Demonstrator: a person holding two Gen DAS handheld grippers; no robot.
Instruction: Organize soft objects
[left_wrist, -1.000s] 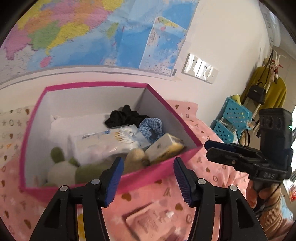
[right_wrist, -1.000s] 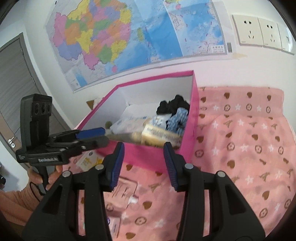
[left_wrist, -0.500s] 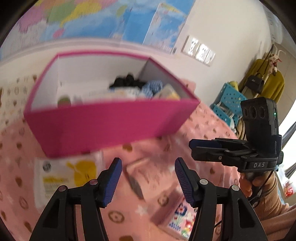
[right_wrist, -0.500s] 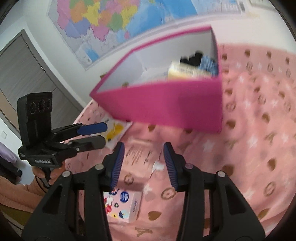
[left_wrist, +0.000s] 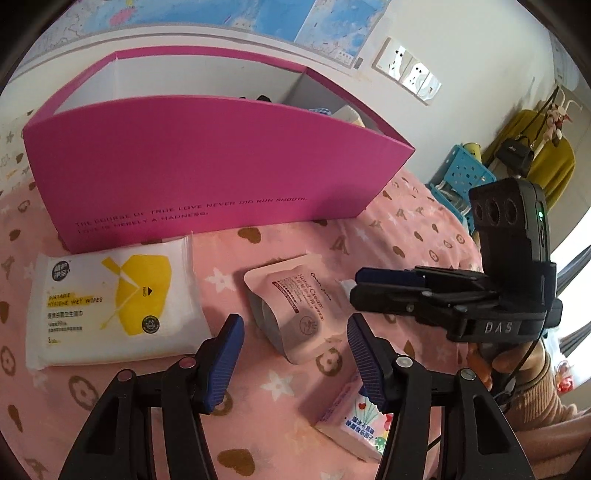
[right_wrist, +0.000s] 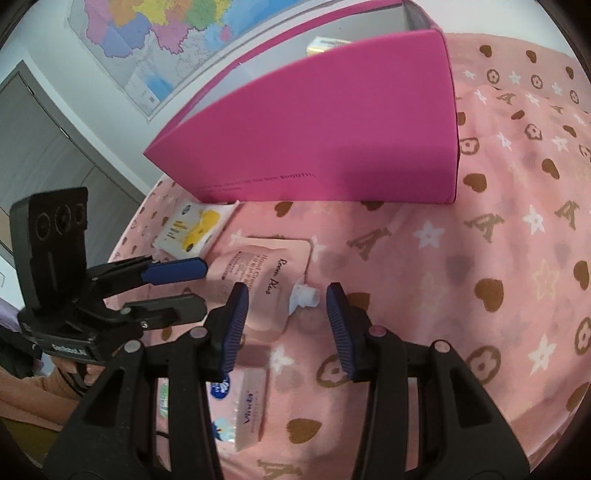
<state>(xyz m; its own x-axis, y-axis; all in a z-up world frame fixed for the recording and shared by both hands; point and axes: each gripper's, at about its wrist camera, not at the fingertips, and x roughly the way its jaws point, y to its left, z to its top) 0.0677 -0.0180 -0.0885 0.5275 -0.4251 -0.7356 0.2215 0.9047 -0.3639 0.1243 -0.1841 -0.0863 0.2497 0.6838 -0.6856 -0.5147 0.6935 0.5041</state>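
Pink blanket (left_wrist: 413, 229) printed with hearts and stars carries a magenta box (left_wrist: 207, 166), and three soft packs lie in front of it. A white-and-yellow wet wipes pack (left_wrist: 107, 306) touches the box's front wall. Just beside it lies a pink hand cream pouch (left_wrist: 299, 310), with a small tissue pack (left_wrist: 354, 417) nearer the camera. The left claw (left_wrist: 295, 354) hangs spread above the pouch, its jaws having just narrowed with nothing gripped. The right claw (right_wrist: 286, 321) is spread too, over the pouch's white spout (right_wrist: 304, 295).
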